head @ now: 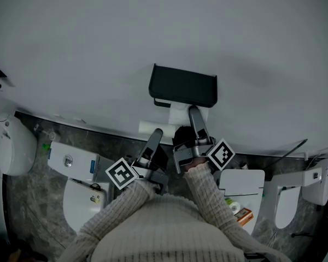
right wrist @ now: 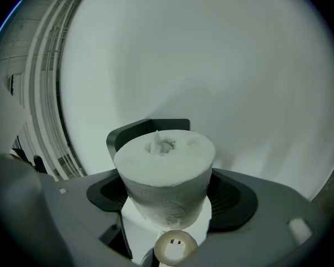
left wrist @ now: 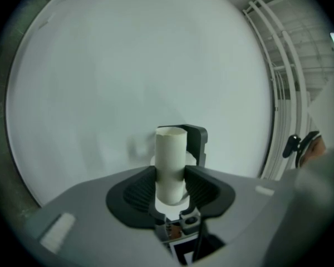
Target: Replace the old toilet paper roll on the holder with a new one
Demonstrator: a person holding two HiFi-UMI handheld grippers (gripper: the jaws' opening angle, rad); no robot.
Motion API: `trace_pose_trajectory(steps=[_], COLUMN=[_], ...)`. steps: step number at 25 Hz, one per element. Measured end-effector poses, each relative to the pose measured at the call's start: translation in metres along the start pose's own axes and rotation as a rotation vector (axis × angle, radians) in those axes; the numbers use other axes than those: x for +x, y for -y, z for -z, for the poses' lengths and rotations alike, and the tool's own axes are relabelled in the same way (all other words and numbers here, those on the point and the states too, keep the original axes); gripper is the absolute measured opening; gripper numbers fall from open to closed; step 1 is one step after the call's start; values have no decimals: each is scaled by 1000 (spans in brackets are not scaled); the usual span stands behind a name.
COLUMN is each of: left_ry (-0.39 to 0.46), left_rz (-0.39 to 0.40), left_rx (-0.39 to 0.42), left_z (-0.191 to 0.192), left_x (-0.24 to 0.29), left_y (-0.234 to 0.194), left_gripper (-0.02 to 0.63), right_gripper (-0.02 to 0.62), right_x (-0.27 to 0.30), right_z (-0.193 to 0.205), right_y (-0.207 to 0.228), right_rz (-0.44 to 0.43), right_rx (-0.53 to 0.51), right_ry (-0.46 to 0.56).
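A black toilet paper holder (head: 183,86) is fixed to the white wall. My left gripper (head: 151,137) is shut on a bare cardboard tube (head: 148,127), just below and left of the holder. In the left gripper view the tube (left wrist: 171,163) stands upright between the pads (left wrist: 140,191), with the holder (left wrist: 196,143) behind it. My right gripper (head: 187,116) is shut on a full white toilet paper roll (head: 177,112), close under the holder. In the right gripper view the roll (right wrist: 166,174) fills the jaws, and the holder (right wrist: 134,131) shows behind it.
A toilet with its tank (head: 71,160) stands below left, and another toilet (head: 13,146) is at the far left. A third toilet (head: 295,198) stands at the right. A small orange box (head: 244,216) lies near a white tank lid (head: 243,182). White rails (left wrist: 278,82) run along the wall.
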State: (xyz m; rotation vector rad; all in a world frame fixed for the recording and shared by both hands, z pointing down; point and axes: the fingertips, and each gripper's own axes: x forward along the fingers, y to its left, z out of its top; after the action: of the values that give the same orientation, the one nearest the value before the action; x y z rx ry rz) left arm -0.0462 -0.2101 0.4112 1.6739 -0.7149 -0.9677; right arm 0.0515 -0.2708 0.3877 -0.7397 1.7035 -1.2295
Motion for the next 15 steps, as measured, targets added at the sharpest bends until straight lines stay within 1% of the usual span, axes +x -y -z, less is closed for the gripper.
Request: trace_pose_trajectory(steps=[15], left_ry=[6], left_rz=[6], left_rx=[-2], left_z=[-4], left_x=[-9], left_y=[4], left_gripper=[158], right_gripper=[417], right_x=[4], right_z=[9], right_y=[0], right_rz=[-7], right_rx=[21], right_ry=[2])
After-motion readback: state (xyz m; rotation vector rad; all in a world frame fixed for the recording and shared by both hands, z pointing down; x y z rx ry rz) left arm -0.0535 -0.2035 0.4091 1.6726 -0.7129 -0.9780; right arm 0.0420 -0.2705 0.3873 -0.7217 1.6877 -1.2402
